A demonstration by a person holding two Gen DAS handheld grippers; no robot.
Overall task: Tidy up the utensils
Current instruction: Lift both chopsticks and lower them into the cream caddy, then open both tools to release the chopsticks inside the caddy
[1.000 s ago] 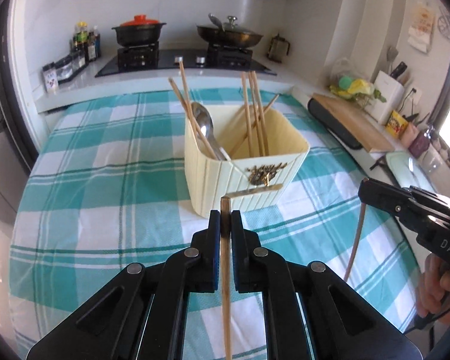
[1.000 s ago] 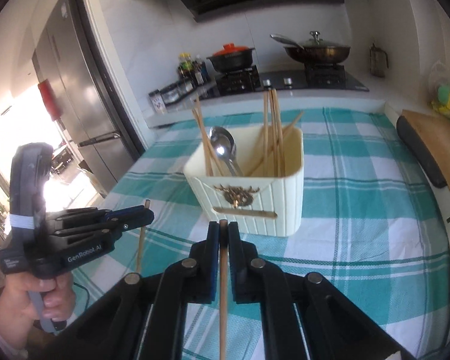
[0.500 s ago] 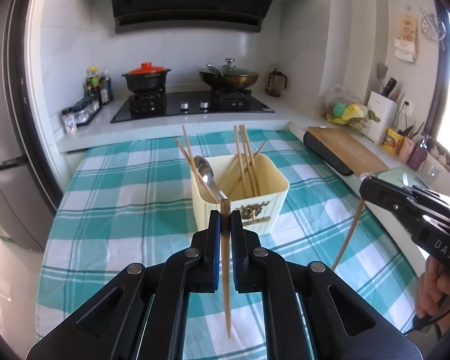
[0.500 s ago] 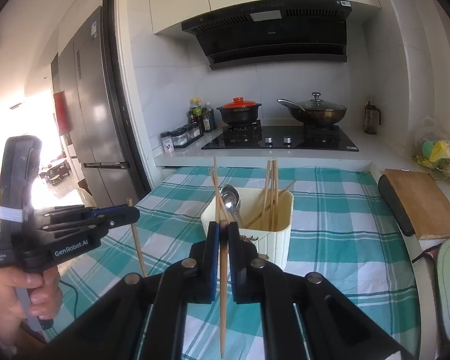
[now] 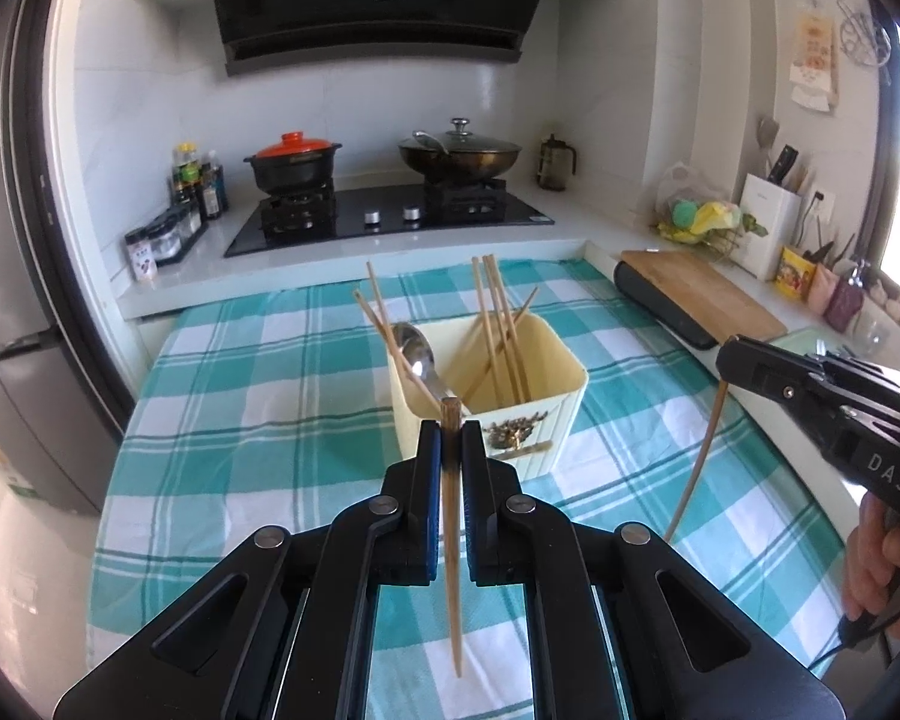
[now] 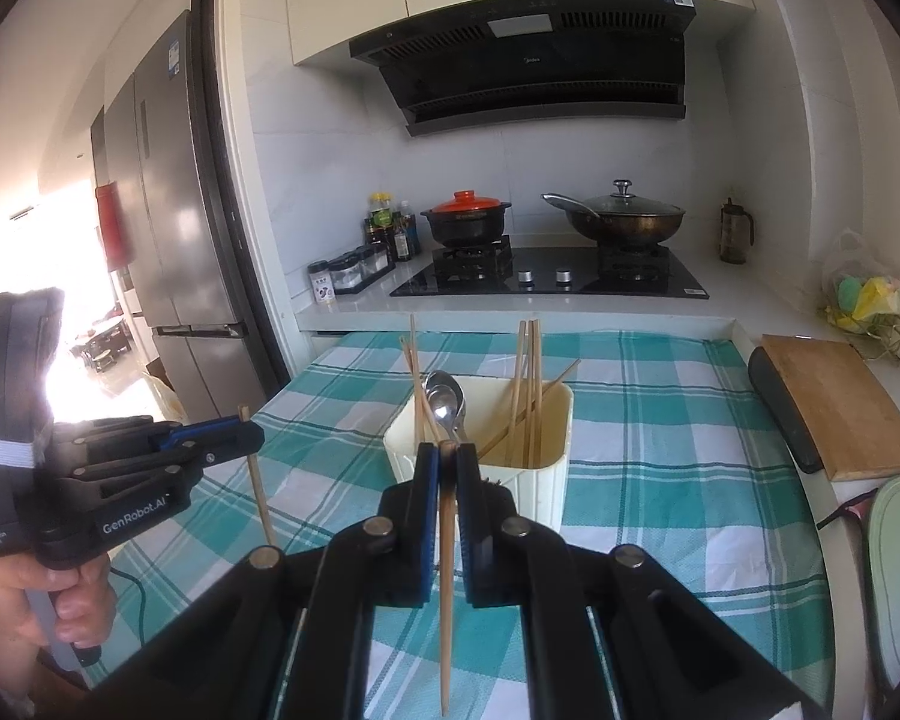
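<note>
Wooden chopsticks hang nearly upright, thin tips down, one clamped near its top in your left gripper (image 5: 451,450) and one in your right gripper (image 6: 447,474), both short of the cream holder (image 5: 546,420) and clear of the checked cloth (image 5: 240,408). Carry each over the holder's rim, keep it vertical, and lower it before letting go.

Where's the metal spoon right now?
In both wrist views the shiny metal spoon stands bowl-up in the left side of the cream square plastic utensil holder, beside wooden chopsticks, on the teal-and-white checked tablecloth.
</note>
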